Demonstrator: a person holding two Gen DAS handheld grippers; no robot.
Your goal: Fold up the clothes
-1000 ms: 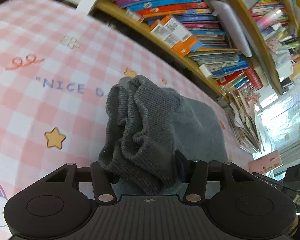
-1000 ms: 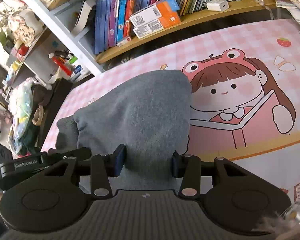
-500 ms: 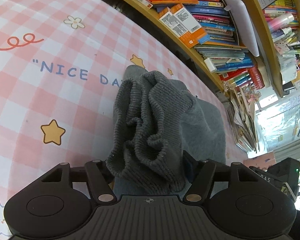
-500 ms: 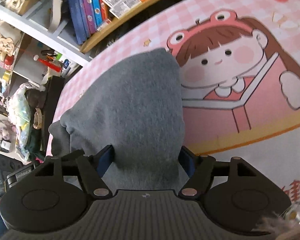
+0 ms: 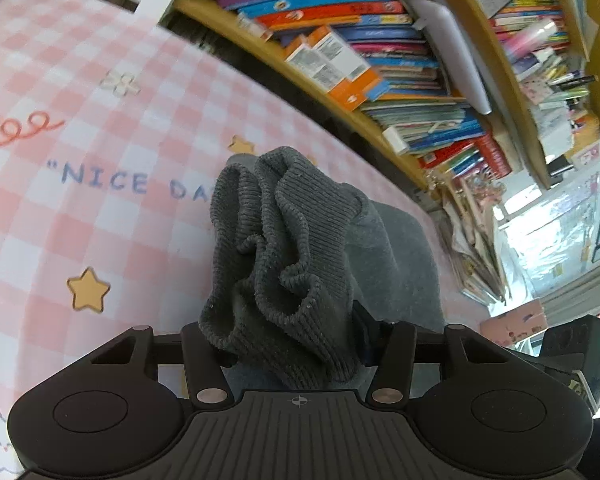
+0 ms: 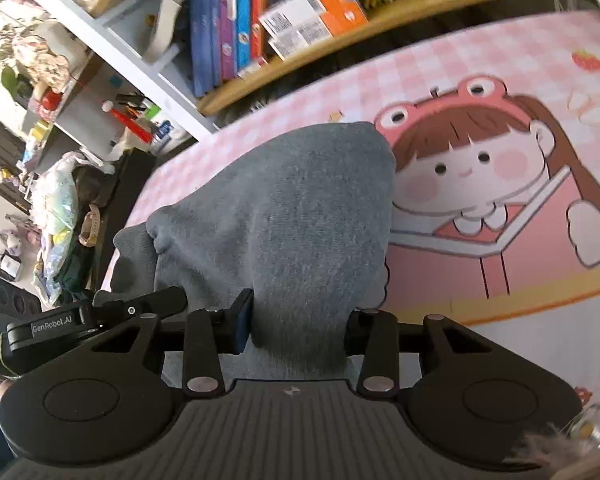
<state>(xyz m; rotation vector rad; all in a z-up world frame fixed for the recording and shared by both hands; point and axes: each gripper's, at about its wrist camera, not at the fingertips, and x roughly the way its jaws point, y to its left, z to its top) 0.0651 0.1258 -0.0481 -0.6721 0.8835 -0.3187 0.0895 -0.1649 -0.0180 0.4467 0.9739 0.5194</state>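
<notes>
A grey sweatshirt [image 6: 292,216] hangs over the pink checked tablecloth [image 5: 80,152], held up at two spots. My left gripper [image 5: 292,332] is shut on its bunched ribbed hem [image 5: 284,248], which piles up over the fingers. My right gripper [image 6: 300,324] is shut on the smooth fleece body, which drapes forward and touches the cloth near the cartoon girl print [image 6: 480,184]. The other gripper [image 6: 96,320] shows at the left edge of the right wrist view. Both pairs of fingertips are hidden by the fabric.
A wooden bookshelf [image 5: 380,60] packed with books runs along the table's far edge; it also shows in the right wrist view [image 6: 300,20]. White shelves with clutter [image 6: 60,80] stand to the left. Piled papers and bags [image 5: 480,240] lie at the right.
Both grippers have kept their hold on the sweatshirt. They tilted down toward the table half a second ago and have since lifted back, so the garment has swung a little.
</notes>
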